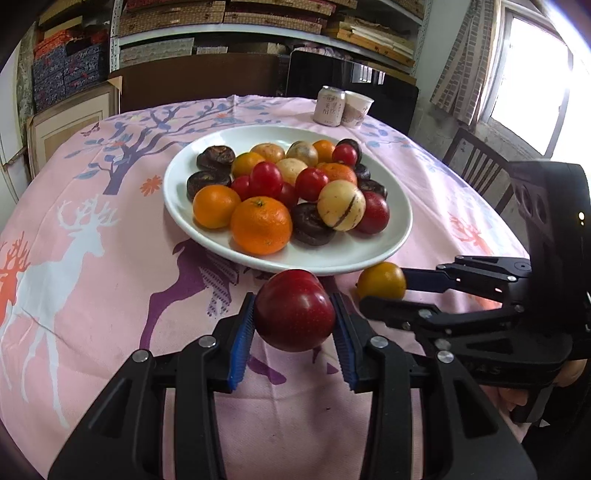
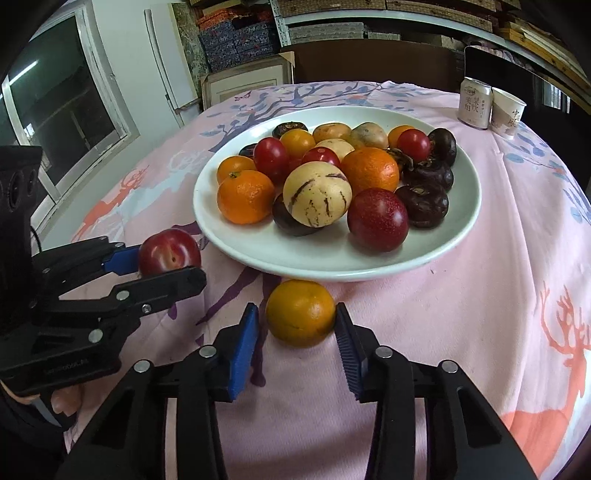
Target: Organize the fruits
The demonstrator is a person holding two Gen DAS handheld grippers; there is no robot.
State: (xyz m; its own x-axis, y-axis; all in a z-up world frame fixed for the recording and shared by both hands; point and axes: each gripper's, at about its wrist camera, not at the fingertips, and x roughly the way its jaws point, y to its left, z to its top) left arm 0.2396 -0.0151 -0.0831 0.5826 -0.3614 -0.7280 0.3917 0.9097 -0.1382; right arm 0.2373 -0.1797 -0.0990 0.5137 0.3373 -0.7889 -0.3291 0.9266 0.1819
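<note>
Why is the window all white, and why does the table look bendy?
Left wrist view: daylight overexposes the window to white glare. Both views: the fisheye lens bows the tablecloth edge and darkens the corners; the fruit plate stays sharp.

A pink cloth [image 1: 110, 258] printed with deer and trees covers the table. At its far edge a can [image 1: 329, 105] stands touching a paper cup [image 1: 356, 108]. Behind the table are two dark chairs [image 1: 199, 81], shelves [image 1: 266, 22] stacked with flat boxes, and a window [image 1: 532, 81] with a curtain [image 1: 461, 66] beside it
</note>
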